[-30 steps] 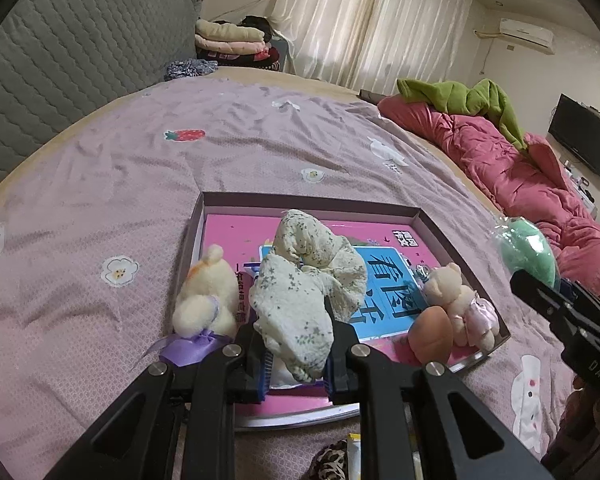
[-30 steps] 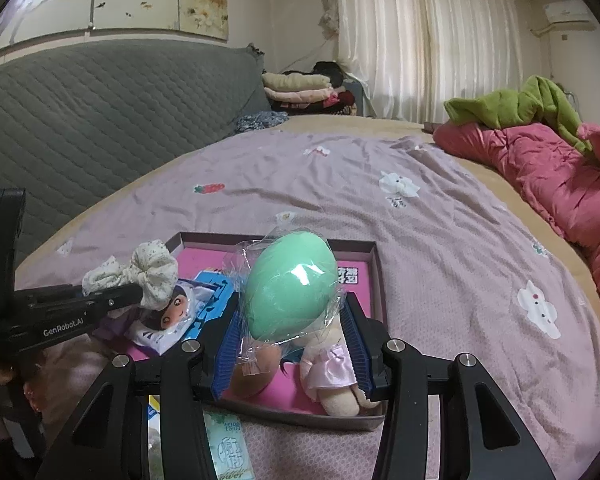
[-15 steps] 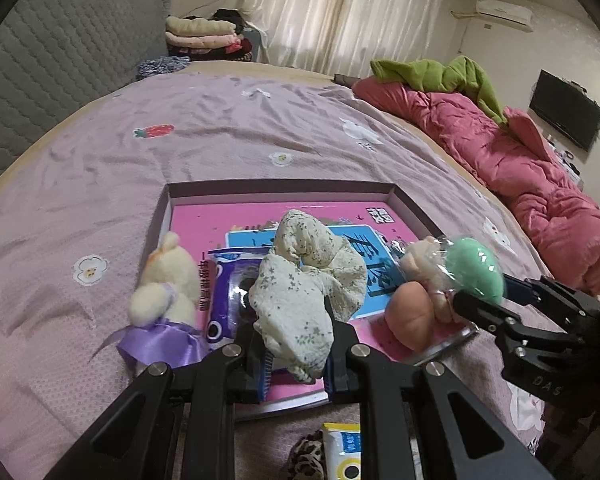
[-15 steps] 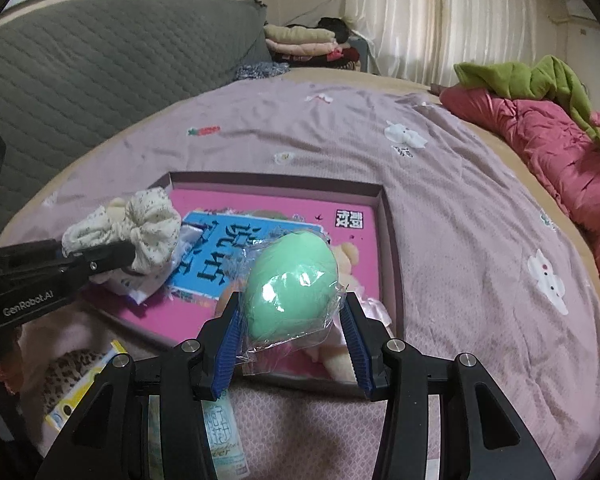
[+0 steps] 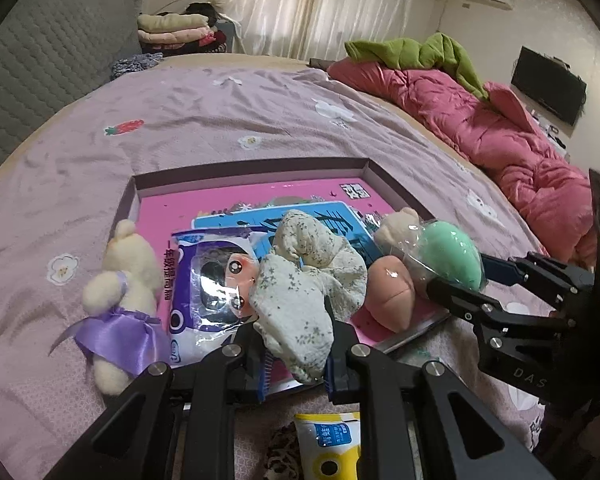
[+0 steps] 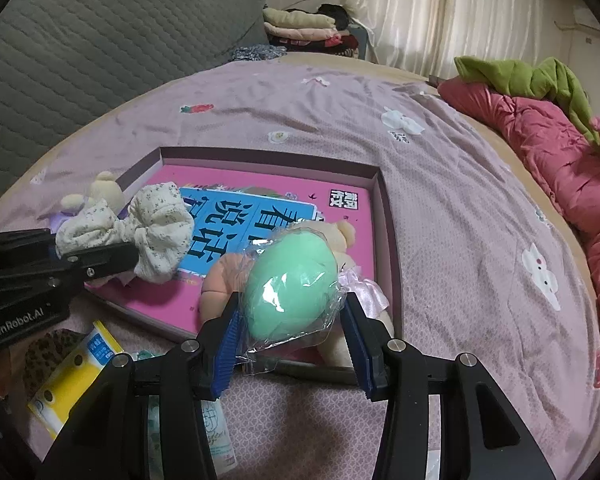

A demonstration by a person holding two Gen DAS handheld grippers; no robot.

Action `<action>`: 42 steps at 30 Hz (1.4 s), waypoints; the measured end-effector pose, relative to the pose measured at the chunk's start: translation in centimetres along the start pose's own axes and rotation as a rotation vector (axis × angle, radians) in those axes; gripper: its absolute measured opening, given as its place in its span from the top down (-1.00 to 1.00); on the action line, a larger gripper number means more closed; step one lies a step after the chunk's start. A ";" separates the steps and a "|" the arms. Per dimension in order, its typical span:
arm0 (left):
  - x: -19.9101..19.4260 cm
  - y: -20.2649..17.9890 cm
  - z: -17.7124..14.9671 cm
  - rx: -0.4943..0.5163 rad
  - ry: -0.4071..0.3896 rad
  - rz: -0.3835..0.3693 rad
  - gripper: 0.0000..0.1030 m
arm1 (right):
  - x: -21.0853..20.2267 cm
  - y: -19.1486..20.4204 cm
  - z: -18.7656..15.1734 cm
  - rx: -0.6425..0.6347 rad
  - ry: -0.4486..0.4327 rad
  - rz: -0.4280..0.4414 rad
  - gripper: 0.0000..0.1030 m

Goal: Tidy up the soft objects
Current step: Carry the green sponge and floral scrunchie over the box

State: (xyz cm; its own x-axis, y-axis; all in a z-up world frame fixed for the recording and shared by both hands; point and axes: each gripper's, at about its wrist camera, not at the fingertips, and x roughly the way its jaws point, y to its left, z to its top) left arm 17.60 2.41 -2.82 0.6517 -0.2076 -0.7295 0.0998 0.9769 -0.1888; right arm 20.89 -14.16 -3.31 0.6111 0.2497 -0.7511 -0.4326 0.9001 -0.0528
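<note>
My left gripper [image 5: 296, 364] is shut on a cream floral scrunchie [image 5: 304, 292], held above the near edge of the pink-bottomed shallow box [image 5: 252, 168]. My right gripper [image 6: 292, 344] is shut on a green egg-shaped sponge in clear wrap [image 6: 290, 288], above the box's near right corner. In the box lie a cream bear with a purple bow [image 5: 120, 292], a packaged doll [image 5: 208, 284], a peach squishy [image 5: 388, 292] and a bear in a pink dress [image 6: 360, 284]. The scrunchie also shows in the right wrist view [image 6: 148, 228].
The box lies on a mauve bedsheet [image 5: 220, 120]. A yellow packet [image 6: 72, 376], a leopard-print item [image 6: 48, 356] and a wrapped tube [image 6: 216, 432] lie in front of the box. A red quilt [image 5: 500, 144] is on the right, a grey headboard [image 6: 100, 48] on the left.
Both grippers have pulled back toward the box's near edge with their loads. The green sponge has moved left, close above the peach squishy and pink-dress bear.
</note>
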 end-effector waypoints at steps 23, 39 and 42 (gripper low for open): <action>1.4 -0.2 0.0 -0.002 0.053 -0.027 0.61 | 0.1 0.8 -0.5 -0.037 0.018 0.012 -0.19; 1.6 -0.3 -0.2 -0.002 0.064 -0.039 0.60 | 1.3 0.4 -0.3 -0.029 0.018 -0.066 -0.20; 1.6 -0.3 -0.2 -0.009 0.063 -0.042 0.60 | 0.9 0.1 -0.1 -0.002 -0.001 -0.035 -0.49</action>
State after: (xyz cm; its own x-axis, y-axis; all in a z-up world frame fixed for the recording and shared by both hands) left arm 18.49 1.81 -4.06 0.5988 -0.2510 -0.7605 0.1191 0.9670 -0.2254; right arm 21.33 -13.91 -4.10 0.6268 0.2182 -0.7480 -0.4122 0.9075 -0.0807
